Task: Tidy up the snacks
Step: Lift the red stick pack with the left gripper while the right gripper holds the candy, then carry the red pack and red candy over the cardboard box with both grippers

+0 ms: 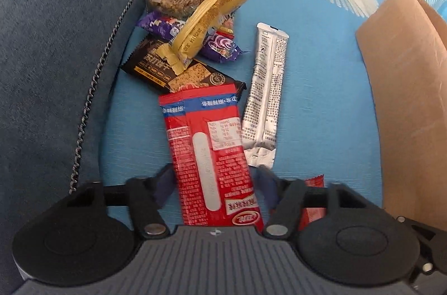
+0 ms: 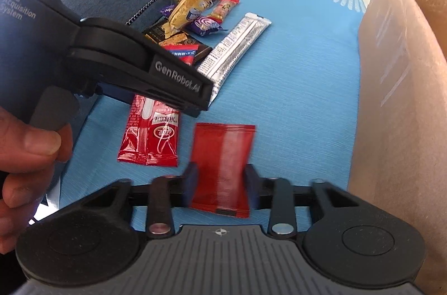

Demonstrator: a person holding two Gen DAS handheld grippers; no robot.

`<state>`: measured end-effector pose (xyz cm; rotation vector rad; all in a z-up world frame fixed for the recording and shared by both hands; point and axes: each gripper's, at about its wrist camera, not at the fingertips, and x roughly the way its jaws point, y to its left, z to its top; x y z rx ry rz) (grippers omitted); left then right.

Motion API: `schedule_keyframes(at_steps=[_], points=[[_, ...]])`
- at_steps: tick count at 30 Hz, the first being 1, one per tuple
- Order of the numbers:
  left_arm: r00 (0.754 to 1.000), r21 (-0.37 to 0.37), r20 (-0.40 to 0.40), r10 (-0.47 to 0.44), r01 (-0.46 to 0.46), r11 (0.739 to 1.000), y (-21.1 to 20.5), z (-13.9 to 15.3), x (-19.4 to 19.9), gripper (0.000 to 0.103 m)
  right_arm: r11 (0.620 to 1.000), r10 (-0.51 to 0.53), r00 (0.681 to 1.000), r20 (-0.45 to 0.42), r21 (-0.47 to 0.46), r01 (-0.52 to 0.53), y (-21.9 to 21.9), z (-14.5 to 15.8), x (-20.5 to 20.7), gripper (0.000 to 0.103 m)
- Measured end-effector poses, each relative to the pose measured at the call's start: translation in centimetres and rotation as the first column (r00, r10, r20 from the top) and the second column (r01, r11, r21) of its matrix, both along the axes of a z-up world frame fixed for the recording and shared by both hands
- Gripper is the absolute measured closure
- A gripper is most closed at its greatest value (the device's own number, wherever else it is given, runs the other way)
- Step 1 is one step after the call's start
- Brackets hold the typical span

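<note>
While the right gripper (image 2: pixel 220 183) has its jaws clenched on a small red packet (image 2: pixel 223 155), the left gripper (image 1: pixel 215 183) straddles a long red wrapper (image 1: pixel 206 144) lying on the blue cushion (image 1: pixel 321 99), jaws released. Farther off, the snack pile (image 1: pixel 190 26) sits against the grey pillow (image 1: pixel 56 43), the paper bag (image 2: pixel 399 99) right.

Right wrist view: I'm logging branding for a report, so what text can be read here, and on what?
"DAS" and "Data Acquisition System": left gripper's body.
"GenRobot.AI": its finger arm.
Red wrapper, silver sachet, black packet: print too small to read.
Small red sachet: none legible.
</note>
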<state>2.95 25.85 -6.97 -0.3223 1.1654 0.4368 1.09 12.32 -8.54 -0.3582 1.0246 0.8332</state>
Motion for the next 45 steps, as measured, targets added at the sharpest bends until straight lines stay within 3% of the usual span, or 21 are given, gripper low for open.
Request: schedule_keyframes(at_steps=[2, 4, 8, 12, 14, 16, 26, 31, 32, 33, 36, 40, 45], points=[[1.0, 0.007, 0.009, -0.015, 0.015, 1.0, -0.2, 0.2, 0.1, 0.049, 1.0, -0.009, 1.0, 0.009, 0.017, 0.009, -0.2, 0.3, 0.1, 0.091], [0.999, 0.008, 0.027, -0.026, 0.026, 1.0, -0.4, 0.5, 0.0, 0.051, 0.999, -0.024, 1.0, 0.019, 0.031, 0.023, -0.5, 0.7, 0.3, 0.098], [0.998, 0.022, 0.069, -0.014, 0.013, 1.0, -0.4, 1.1, -0.2, 0.051, 0.999, -0.037, 0.999, 0.015, 0.04, 0.037, -0.8, 1.0, 0.6, 0.099], [0.996, 0.023, 0.087, 0.024, -0.026, 0.999, 0.2, 1.4, -0.4, 0.051, 0.999, -0.027, 1.0, -0.005, 0.045, 0.027, -1.0, 1.2, 0.6, 0.092], [0.995, 0.018, 0.087, 0.039, -0.04, 0.999, 0.6, 1.5, -0.6, 0.051, 0.997, -0.026, 0.999, -0.034, 0.072, 0.028, -1.2, 1.4, 0.8, 0.068], [0.995, 0.021, 0.088, 0.043, -0.045, 0.999, 0.7, 1.5, -0.9, 0.051, 0.997, -0.022, 0.999, -0.038, 0.073, 0.025, -1.1, 1.4, 0.7, 0.053], [0.995, 0.023, 0.087, 0.049, -0.051, 0.998, 1.0, 1.6, -1.2, 0.051, 0.999, 0.004, 1.0, -0.01, 0.033, -0.003, 0.5, -0.1, 0.0, 0.04], [0.995, 0.021, 0.091, 0.05, -0.053, 0.998, 1.0, 1.4, -1.1, 0.051, 0.999, 0.053, 0.997, 0.056, -0.003, -0.053, 1.2, -0.5, -0.9, 0.041], [0.995, 0.021, 0.092, 0.05, -0.052, 0.998, 1.0, 1.4, -1.1, 0.051, 0.998, 0.066, 0.995, 0.076, -0.013, -0.065, 1.2, -0.5, -1.1, 0.052], [0.994, 0.021, 0.094, 0.049, -0.051, 0.998, 1.0, 1.5, -1.1, 0.051, 0.997, 0.077, 0.993, 0.091, -0.012, -0.076, 1.3, -0.4, -1.3, 0.056], [0.992, 0.022, 0.115, 0.055, -0.058, 0.998, 0.9, 1.8, -1.2, 0.051, 0.997, 0.081, 0.992, 0.1, -0.004, -0.081, 1.2, -0.1, -1.5, 0.059], [0.982, 0.039, 0.18, 0.061, -0.069, 0.997, 0.6, 2.9, -1.9, 0.051, 0.997, 0.056, 0.99, 0.132, 0.036, -0.061, 0.4, 1.1, -1.8, 0.06], [0.955, 0.094, 0.294, 0.04, -0.07, 0.993, -0.6, 5.3, -3.1, 0.051, 0.989, 0.024, 0.97, 0.24, 0.136, -0.058, -1.6, 4.1, -2.8, 0.06]])
